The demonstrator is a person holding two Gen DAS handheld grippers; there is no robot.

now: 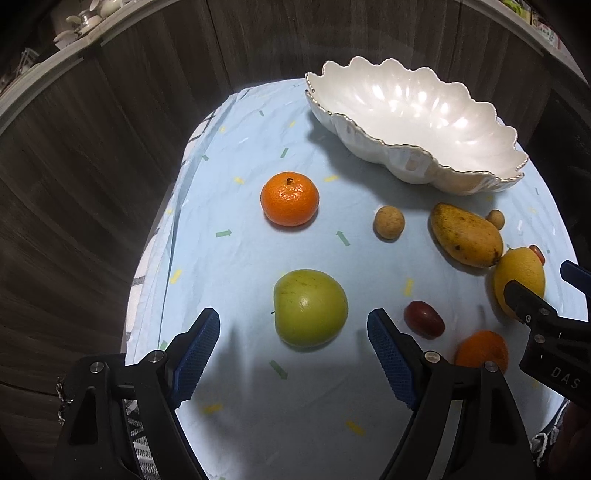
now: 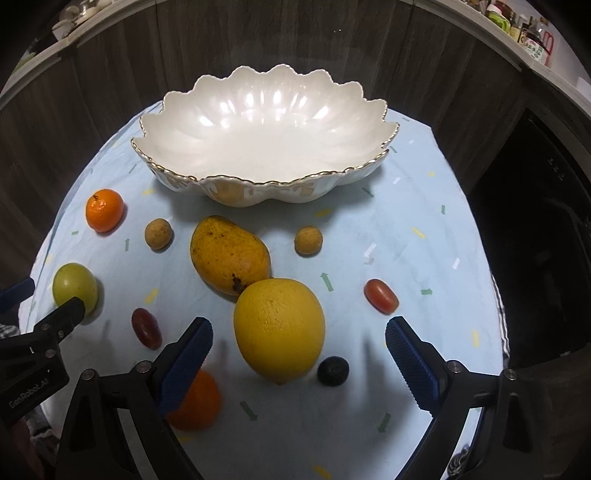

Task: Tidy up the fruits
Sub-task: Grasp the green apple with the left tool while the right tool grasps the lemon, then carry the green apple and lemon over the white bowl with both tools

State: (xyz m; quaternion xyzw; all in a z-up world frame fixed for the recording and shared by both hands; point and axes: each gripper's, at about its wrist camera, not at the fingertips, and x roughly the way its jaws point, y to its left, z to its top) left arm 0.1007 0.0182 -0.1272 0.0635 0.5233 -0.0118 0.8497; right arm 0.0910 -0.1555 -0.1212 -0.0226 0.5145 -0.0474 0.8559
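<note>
Surroundings: dark wood-grain panelling [image 2: 332, 44] behind the bench; shelf [image 2: 532, 40] at upper right with jars and bottles, another shelf [image 1: 85, 22] at upper left with white crockery. Bench covered by a pale blue cloth [image 2: 424, 229] printed with small arrows and dashes.

Container: white scalloped bowl [image 2: 266, 140] with gilt rim, at the far side of the cloth, holding nothing.

Fruit, all loose on the cloth in front of the bowl:
- mandarin [image 1: 290, 198], far left, stem up.
- green apple [image 1: 310, 308], nearer than the mandarin.
- two small tan round fruits, one [image 2: 159, 234] left of the mango, one [image 2: 308, 240] right of it.
- mango [image 2: 231, 254], yellow with dark spots, its near end touching the lemon.
- lemon [image 2: 280, 328], large, centre of the right wrist view.
- dark red grape [image 2: 146, 328], between apple and lemon.
- second orange fruit [image 2: 195, 402], nearest the edge, partly hidden behind a blue pad.
- small dark round fruit [image 2: 333, 371], just right of the lemon.
- red cherry tomato [image 2: 381, 296], further right, apart from the rest.

Left hand-held gripper [image 1: 293, 350]: jaws spread, nothing between the pads; green apple lies just ahead, in line with the gap.

Right hand-held gripper [image 2: 299, 356]: jaws spread wide, not gripping; lemon sits in the gap with its near end between the fingertips, both pads clear of it.
</note>
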